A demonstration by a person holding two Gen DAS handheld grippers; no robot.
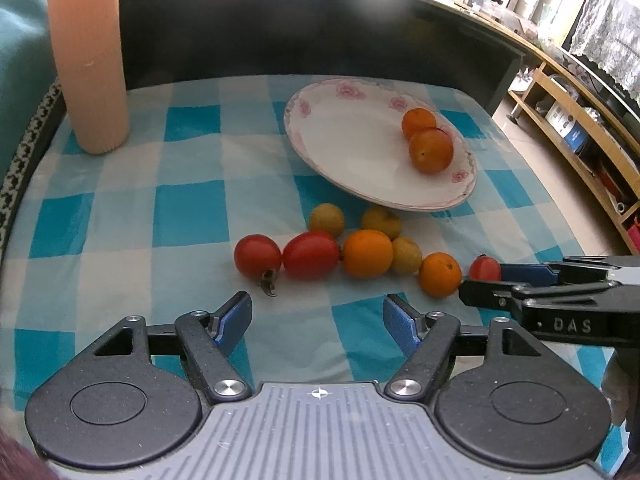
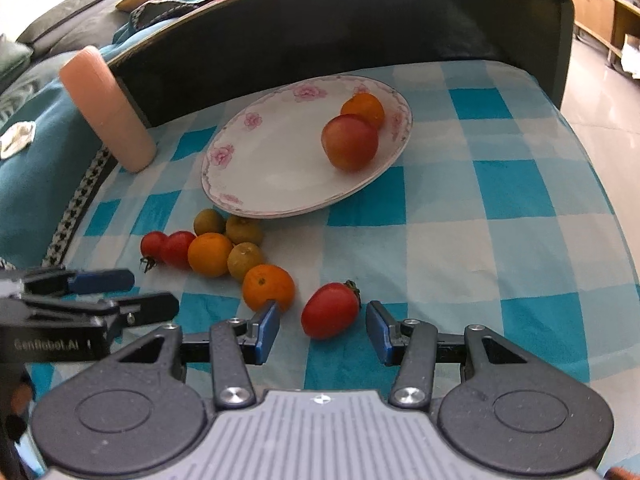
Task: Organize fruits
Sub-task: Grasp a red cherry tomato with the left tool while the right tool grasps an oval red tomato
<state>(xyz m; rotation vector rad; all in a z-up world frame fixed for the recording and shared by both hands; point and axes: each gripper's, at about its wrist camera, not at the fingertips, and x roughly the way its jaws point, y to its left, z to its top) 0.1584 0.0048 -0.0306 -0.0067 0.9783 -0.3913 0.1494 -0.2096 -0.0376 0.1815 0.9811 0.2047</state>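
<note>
The right gripper [image 2: 322,330] brackets a red tomato [image 2: 330,310], jaws parted and not touching it — poised, it seems, to grip. The left gripper [image 1: 317,316] hovers open and empty; beyond, the plate [image 2: 280,184] holds two fruits.

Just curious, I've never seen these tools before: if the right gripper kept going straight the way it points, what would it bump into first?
Most likely the red tomato lying between the open right gripper fingers; depth is hard to judge.
</note>
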